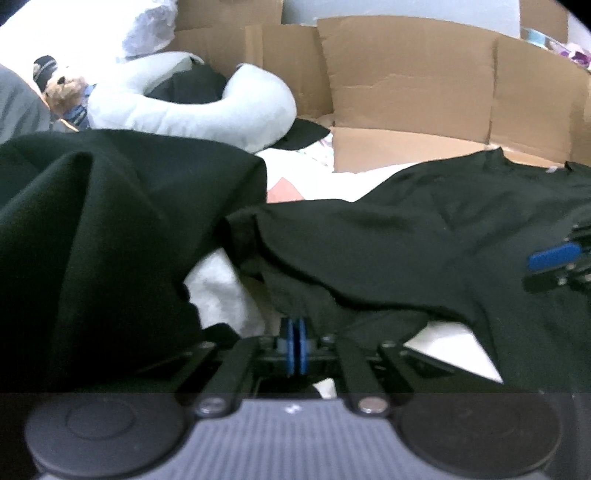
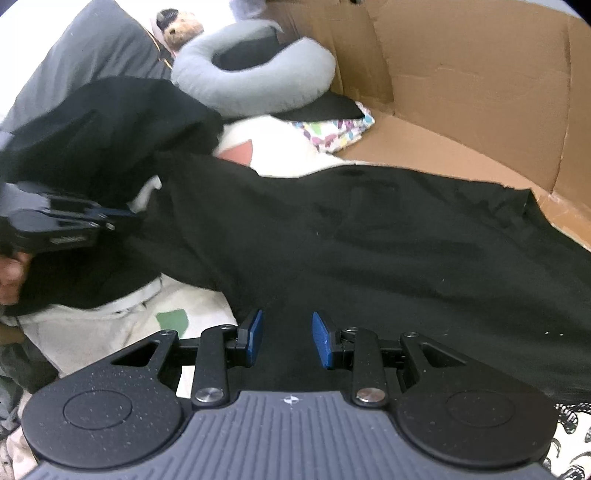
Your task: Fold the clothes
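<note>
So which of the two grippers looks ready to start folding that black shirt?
Probably the left gripper: it is shut at the black shirt edge. The right gripper hangs open above it.

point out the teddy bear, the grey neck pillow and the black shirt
teddy bear (image 1: 66, 88), left wrist view, on its face
grey neck pillow (image 2: 255, 88), right wrist view, on its front curve
black shirt (image 2: 369, 236), right wrist view, on the flat middle

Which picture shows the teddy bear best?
The left wrist view. There the teddy bear shows its face and body beside the grey curved pillow, though a bit blurred. In the right wrist view only its head peeks out at the top edge, behind the pillow.
</note>
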`<move>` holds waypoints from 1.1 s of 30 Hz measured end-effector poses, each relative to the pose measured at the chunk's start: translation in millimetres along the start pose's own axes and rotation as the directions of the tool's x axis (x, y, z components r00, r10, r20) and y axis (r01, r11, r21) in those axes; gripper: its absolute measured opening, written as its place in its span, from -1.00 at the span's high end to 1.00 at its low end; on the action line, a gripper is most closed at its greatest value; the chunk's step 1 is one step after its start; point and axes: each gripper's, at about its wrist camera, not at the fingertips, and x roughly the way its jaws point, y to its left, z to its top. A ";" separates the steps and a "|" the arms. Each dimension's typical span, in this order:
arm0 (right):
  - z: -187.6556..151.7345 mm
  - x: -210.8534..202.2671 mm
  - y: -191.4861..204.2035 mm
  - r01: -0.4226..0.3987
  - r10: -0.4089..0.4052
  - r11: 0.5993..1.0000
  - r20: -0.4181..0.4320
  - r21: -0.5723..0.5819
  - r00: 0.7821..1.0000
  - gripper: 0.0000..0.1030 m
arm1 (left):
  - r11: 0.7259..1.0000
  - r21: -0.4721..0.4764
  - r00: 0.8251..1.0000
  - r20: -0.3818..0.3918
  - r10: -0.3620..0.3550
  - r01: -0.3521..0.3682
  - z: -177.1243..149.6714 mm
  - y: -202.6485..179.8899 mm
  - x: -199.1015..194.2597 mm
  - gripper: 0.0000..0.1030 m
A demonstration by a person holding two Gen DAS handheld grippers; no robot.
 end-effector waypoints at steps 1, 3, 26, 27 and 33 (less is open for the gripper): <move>-0.9 4.4 -0.8 0.008 -0.008 1.000 -0.010 -0.001 1.000 0.29 | 1.000 -0.003 1.000 0.007 0.000 0.000 0.2 1.3 -1.6 0.93; -3.0 12.5 -3.5 0.026 -0.026 1.000 -0.031 -0.002 0.999 0.29 | 1.000 -0.009 1.000 0.025 0.002 -0.002 0.0 5.2 -9.0 0.93; -4.3 27.1 -9.5 0.108 -0.113 0.993 -0.111 -0.058 0.987 0.29 | 0.996 0.088 1.000 -0.017 -0.012 0.014 -22.1 11.3 -22.4 0.94; -3.5 26.5 -9.3 0.106 -0.112 0.993 -0.110 -0.058 0.988 0.29 | 0.996 0.089 1.000 -0.027 -0.015 0.018 -22.6 10.8 -21.1 0.88; 2.6 20.8 -4.2 0.073 -0.078 0.995 -0.093 -0.064 0.993 0.29 | 0.996 0.067 0.998 -0.031 -0.062 0.064 -13.8 7.5 -33.1 0.77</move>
